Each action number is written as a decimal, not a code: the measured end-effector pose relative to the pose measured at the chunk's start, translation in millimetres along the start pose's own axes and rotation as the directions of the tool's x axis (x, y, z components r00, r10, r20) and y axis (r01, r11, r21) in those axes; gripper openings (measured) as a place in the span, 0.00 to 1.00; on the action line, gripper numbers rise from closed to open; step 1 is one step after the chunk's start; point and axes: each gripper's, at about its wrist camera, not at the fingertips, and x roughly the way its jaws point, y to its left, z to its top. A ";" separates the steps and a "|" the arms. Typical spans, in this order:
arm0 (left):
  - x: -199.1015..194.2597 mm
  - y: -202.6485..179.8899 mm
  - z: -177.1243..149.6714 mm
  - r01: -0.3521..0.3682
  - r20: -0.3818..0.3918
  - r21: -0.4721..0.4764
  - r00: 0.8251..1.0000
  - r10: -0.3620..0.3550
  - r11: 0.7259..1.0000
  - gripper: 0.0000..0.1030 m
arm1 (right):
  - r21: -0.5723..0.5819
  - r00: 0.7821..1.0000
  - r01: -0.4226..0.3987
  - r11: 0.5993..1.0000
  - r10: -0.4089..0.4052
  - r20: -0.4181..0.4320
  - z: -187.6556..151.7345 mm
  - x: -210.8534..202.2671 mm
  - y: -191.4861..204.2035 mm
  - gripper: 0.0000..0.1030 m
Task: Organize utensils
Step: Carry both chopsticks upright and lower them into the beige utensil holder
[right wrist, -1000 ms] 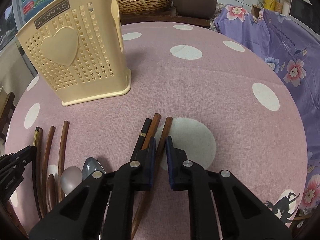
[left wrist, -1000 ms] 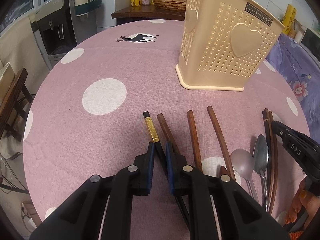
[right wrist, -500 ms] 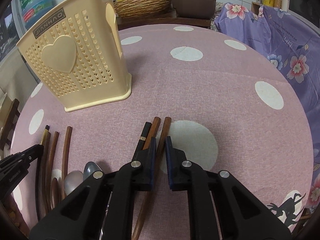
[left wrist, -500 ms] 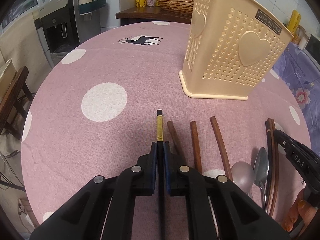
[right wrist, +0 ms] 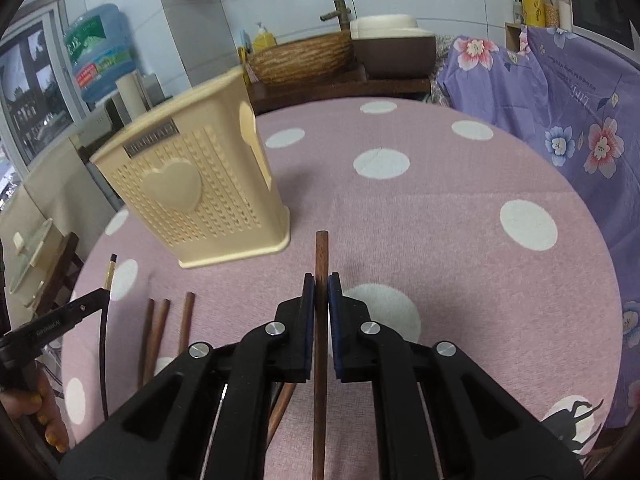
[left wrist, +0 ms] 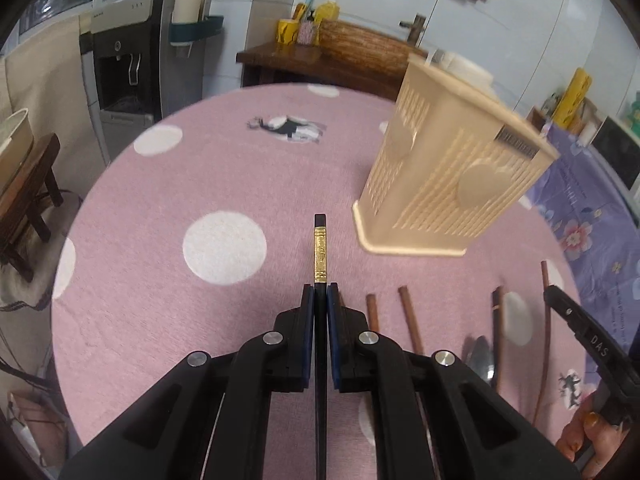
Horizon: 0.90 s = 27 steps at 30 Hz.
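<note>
My left gripper [left wrist: 320,294] is shut on a black chopstick with a gold band [left wrist: 320,252], held off the pink dotted tablecloth [left wrist: 160,304]. My right gripper [right wrist: 321,284] is shut on a brown wooden chopstick [right wrist: 321,256], also lifted. The cream perforated utensil holder [left wrist: 448,184] stands upright beyond both; in the right wrist view the holder [right wrist: 200,196] is to the upper left. Brown chopsticks [left wrist: 408,312] and a metal spoon [left wrist: 482,356] lie on the cloth to the right. The left gripper [right wrist: 105,295] with its black chopstick shows at the left edge of the right wrist view.
A water dispenser [left wrist: 124,64] stands left of the round table. A wooden counter with a wicker basket [left wrist: 360,44] is behind it. A purple floral cloth [right wrist: 560,112] hangs over furniture on the right. A wooden stool [left wrist: 28,184] stands at the far left.
Both grippers closed on a chopstick each and lifted it off the cloth. The views tilted up, so the holder and the room behind now show more.
</note>
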 end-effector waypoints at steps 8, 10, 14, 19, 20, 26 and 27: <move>-66.7 -5.3 24.1 0.078 0.145 0.045 0.986 -0.084 0.996 0.08 | -0.046 0.987 -0.098 0.994 0.103 0.124 26.1 -61.5 -3.0 0.08; -79.5 -6.3 29.3 0.081 0.177 0.065 0.980 -0.091 0.995 0.07 | -0.060 0.981 -0.107 0.993 0.115 0.155 33.1 -78.2 -5.1 0.08; -90.2 -5.8 34.7 0.075 0.213 0.088 0.973 -0.092 0.993 0.07 | -0.085 0.975 -0.131 0.988 0.144 0.171 43.1 -96.7 -8.0 0.08; -96.4 -2.9 34.6 0.074 0.234 0.090 0.968 -0.093 0.993 0.07 | -0.070 0.970 -0.154 0.986 0.165 0.180 48.1 -107.0 -16.7 0.08; -97.4 -3.0 34.9 0.073 0.237 0.091 0.967 -0.092 0.993 0.07 | -0.071 0.969 -0.154 0.985 0.165 0.181 48.7 -108.4 -17.1 0.08; -104.6 -1.3 39.0 0.063 0.258 0.092 0.962 -0.084 0.994 0.07 | -0.076 0.968 -0.151 0.986 0.163 0.192 53.1 -115.0 -18.7 0.08; -105.8 -1.8 39.2 0.060 0.261 0.091 0.962 -0.082 0.994 0.07 | -0.077 0.967 -0.150 0.986 0.162 0.194 53.9 -116.1 -18.8 0.08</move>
